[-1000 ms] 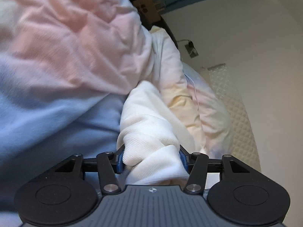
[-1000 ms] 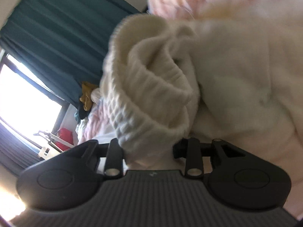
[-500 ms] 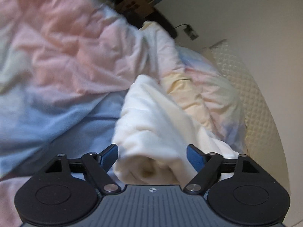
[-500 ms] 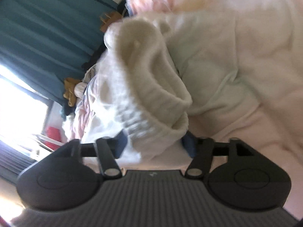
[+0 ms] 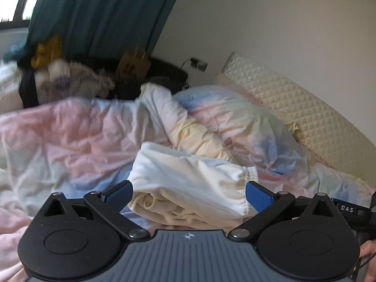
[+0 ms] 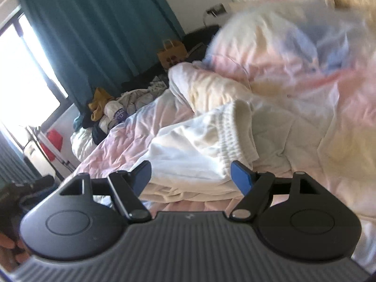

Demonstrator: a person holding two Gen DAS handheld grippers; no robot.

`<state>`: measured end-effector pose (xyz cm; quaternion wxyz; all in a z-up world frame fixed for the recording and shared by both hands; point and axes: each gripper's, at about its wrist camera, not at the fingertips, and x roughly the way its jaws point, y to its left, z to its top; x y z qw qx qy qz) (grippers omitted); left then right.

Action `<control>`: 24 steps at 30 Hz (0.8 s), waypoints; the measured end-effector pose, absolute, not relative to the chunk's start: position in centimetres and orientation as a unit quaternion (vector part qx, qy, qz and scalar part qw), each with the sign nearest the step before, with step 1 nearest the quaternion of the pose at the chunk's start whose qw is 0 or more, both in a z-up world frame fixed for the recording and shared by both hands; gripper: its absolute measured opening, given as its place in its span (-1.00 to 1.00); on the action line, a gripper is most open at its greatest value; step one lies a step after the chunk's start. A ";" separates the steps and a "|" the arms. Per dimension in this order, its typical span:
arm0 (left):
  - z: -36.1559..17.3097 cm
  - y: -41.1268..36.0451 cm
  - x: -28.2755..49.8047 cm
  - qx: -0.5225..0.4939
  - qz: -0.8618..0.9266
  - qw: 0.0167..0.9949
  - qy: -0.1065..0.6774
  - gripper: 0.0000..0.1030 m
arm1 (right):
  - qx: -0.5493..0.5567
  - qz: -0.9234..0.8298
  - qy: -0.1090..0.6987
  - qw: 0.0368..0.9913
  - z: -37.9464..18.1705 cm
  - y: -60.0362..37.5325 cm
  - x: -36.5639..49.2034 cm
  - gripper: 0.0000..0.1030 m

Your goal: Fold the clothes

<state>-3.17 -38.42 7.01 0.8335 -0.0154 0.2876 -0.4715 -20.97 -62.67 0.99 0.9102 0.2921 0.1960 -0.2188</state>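
A cream-white garment with a ribbed cuff lies folded in a bundle on the pastel duvet. My left gripper is open, its blue pads apart on either side of the bundle's near end. In the right wrist view the same garment lies just ahead of my right gripper, which is also open and holds nothing. The ribbed cuff stands up at the bundle's far end.
A pastel pillow and a quilted cream headboard lie to the right. A pile of other clothes sits at the bed's far end by the teal curtain. A brown paper bag stands behind.
Both grippers have opened and let go of the cream garment, then pulled back from it. The garment now rests on the duvet.
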 end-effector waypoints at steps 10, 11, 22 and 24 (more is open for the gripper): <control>10.4 -31.3 -14.2 0.027 -0.427 0.877 0.218 0.99 | 0.180 -0.214 0.176 0.944 4.5 -51.8 -24.7 0.49; 10.5 -30.7 -14.8 0.034 -0.419 0.883 0.211 0.99 | 0.178 -0.215 0.176 0.944 4.5 -51.0 -24.9 0.49; 9.0 -26.4 -16.8 0.071 -0.381 0.904 0.180 0.99 | 0.115 -0.263 0.157 0.945 4.1 -43.6 -25.1 0.71; 8.6 -25.7 -17.0 0.074 -0.376 0.907 0.176 0.99 | 0.106 -0.271 0.152 0.944 4.0 -42.6 -25.1 0.71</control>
